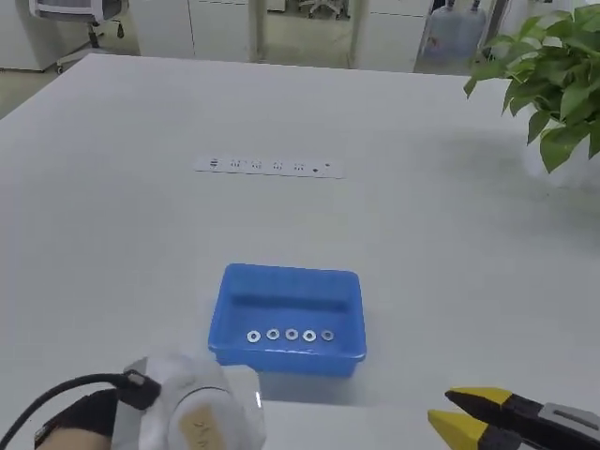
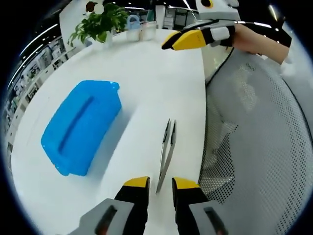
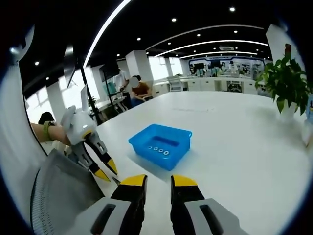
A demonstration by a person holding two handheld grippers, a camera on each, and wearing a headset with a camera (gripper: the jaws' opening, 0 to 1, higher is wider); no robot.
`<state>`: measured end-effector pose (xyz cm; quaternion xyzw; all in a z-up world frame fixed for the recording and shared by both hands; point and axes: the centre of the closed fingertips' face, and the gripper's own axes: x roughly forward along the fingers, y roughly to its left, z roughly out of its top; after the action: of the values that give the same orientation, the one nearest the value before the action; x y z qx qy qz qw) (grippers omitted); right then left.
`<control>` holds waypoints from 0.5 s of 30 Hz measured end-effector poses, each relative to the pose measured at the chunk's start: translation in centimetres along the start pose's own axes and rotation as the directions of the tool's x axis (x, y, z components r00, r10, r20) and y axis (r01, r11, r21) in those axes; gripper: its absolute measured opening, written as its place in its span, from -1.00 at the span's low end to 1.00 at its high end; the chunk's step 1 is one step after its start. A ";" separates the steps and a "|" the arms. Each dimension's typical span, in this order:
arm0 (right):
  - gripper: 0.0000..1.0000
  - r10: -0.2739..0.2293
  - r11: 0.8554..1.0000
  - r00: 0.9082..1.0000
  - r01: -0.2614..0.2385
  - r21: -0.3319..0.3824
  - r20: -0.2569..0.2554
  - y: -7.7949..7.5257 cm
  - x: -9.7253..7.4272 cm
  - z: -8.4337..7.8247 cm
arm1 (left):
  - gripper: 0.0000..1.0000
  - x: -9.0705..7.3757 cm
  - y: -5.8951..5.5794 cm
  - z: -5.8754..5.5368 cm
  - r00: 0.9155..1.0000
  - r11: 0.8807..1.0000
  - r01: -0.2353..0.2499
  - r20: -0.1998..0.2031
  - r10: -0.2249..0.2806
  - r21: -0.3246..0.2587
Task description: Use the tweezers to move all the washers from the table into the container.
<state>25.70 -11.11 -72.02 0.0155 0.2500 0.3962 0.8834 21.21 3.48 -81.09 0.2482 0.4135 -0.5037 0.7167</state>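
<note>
Left gripper (image 2: pixel 160 182) and right gripper (image 3: pixel 158 180) jaws both open and empty, tweezers (image 2: pixel 166 155) lying flat on the worktop (image 2: pixel 146 73) just ahead of the left, probably light, springy, slippery, so I'd pinch them mid-length; washers (image 1: pixel 292 335) sit in the container (image 1: pixel 286 281).

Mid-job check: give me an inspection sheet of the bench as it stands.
Surface: white table, no loose washers seen.
Job's things: blue container holds five washers in a row; tweezers lie flat on the table.
Clutter: socket strip beyond the container.
Grippers: left gripper open, jaws either side of the tweezers' near end; right gripper open, empty.
Cables: black cable at the left gripper.
Surroundings: potted plant, office chair.
</note>
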 end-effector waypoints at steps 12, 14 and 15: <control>-0.13 -0.179 0.982 0.969 0.188 -0.035 0.171 -3.8 -3.6 4.0 | 0.14 -9.0 3.8 5.7 0.776 0.899 -0.067 0.544 0.319 -0.432; 0.01 -0.197 0.978 0.960 0.206 -0.024 0.199 -4.1 -3.8 4.7 | 0.31 -10.6 4.9 5.4 0.724 0.868 -0.107 0.560 0.402 -0.485; 0.07 -0.208 0.976 0.954 0.218 -0.023 0.217 -4.2 -3.8 5.0 | 0.40 -11.3 5.5 4.9 0.706 0.852 -0.157 0.547 0.450 -0.499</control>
<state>28.77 -15.81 -66.93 0.0104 0.1446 0.3005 0.9427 26.31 7.63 -69.27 -0.0330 0.1904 -0.3292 0.9243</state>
